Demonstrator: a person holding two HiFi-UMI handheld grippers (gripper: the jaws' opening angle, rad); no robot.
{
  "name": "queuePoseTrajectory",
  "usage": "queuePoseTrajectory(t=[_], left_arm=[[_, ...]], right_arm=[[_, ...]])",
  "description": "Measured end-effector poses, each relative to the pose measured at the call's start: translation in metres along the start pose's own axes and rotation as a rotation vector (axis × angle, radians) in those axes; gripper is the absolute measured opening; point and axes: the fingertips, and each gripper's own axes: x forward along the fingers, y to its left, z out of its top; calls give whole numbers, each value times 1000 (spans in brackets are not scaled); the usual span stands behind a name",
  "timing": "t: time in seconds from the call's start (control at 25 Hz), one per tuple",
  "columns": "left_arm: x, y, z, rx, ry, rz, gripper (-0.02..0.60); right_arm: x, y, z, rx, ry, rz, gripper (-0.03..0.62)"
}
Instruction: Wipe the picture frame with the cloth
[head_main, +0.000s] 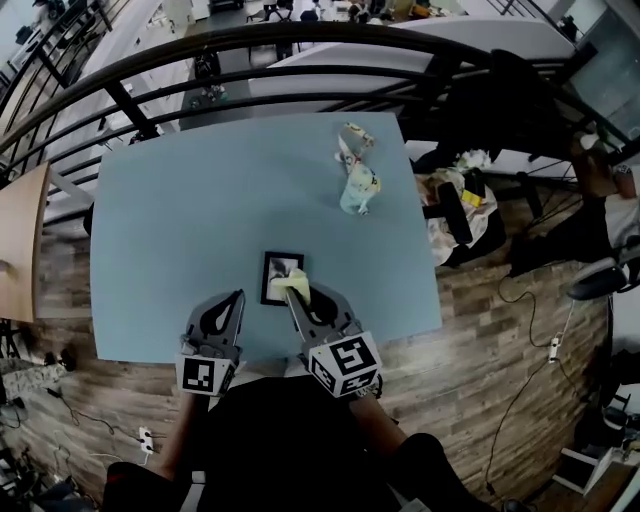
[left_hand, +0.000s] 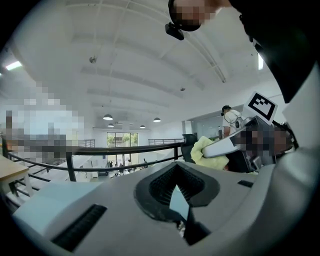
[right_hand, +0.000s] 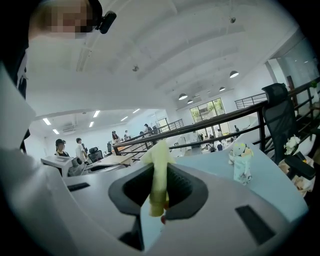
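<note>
Currently the right gripper (head_main: 299, 293) is clamped on the yellow cloth (head_main: 290, 284) over the picture frame (head_main: 274, 268). The left gripper (head_main: 236, 301), closed and empty, sits just left of the frame. Light, overlapping strokes would likely suit.

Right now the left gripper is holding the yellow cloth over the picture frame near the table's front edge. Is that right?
Not quite. It is the right gripper that holds the yellow cloth, as the right gripper view shows, with the cloth pinched between its jaws. The left gripper holds nothing. The rest stands: the cloth is over the picture frame near the front edge of the table.
</note>
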Motion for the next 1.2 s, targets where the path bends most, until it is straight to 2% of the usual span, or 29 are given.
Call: queuePoseTrajectory(t=[0.16, 0.32, 0.56, 1.0, 1.2], left_arm=[[6, -6, -8, -1, 28, 27, -3], [8, -10, -14, -5, 58, 22, -3], [22, 10, -37, -11, 102, 21, -3], [52, 39, -82, -45, 185, -38, -3], [66, 44, -91, -60, 211, -79, -3]], right_arm=[[10, -7, -10, -8, 40, 42, 58], [20, -8, -20, 8, 70, 58, 58], [52, -7, -35, 11, 108, 64, 58], [99, -45, -101, 63, 250, -52, 58], [115, -57, -124, 113, 298, -114, 58]])
